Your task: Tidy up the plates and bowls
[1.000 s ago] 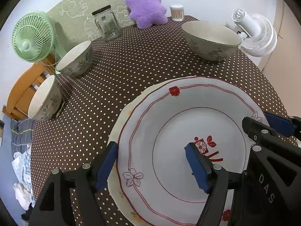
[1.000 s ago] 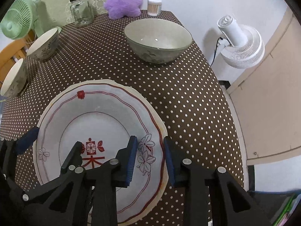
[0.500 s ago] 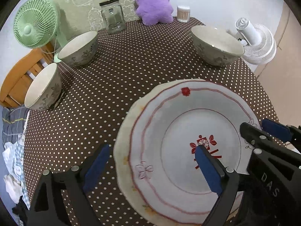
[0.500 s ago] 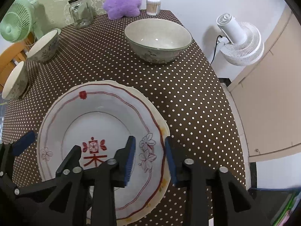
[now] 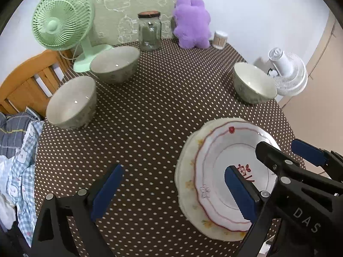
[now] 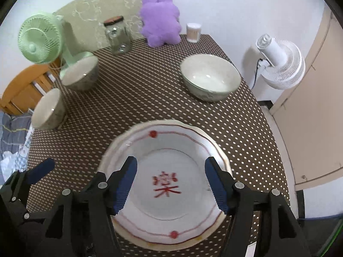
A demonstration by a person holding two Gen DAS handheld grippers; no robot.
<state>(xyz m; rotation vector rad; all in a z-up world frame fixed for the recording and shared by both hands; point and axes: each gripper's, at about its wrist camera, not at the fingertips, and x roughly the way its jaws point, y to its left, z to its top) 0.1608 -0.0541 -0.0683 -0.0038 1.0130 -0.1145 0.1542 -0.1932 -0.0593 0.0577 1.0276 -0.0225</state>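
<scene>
Plates sit stacked near the front edge of the counter (image 6: 150, 98), which wears a brown cloth with white dots: a white plate with red trim (image 6: 167, 169) and a red character at its centre lies on top of a cream plate with yellow flowers (image 5: 186, 171), whose scalloped rim shows around it. Taking that stack as the landmark and going left to right: far to its left, at the counter's left edge, stand two grey-green bowls, the near left bowl (image 5: 71, 102) and the far left bowl (image 5: 115, 64), close together but apart. Behind them is a green desk fan (image 5: 62, 19). Behind the stack, at the counter's back edge, stand a glass jar with a dark lid (image 5: 149, 31), a purple plush toy (image 5: 191, 25) and a small tub of cotton swabs (image 5: 220, 39). Behind and to the right of the stack stands a third bowl (image 6: 210, 77), upright and empty. Off the counter, further right, is a white fan (image 6: 280, 64).

The left tongs (image 5: 171, 192) hover to the left of the stack, jaws spread wide and opening, only the cloth and the stack's left edge below them. The right tongs (image 6: 171, 188) hang above the stack, jaws opening, their blue pads clear of the rim; neither holds anything.
</scene>
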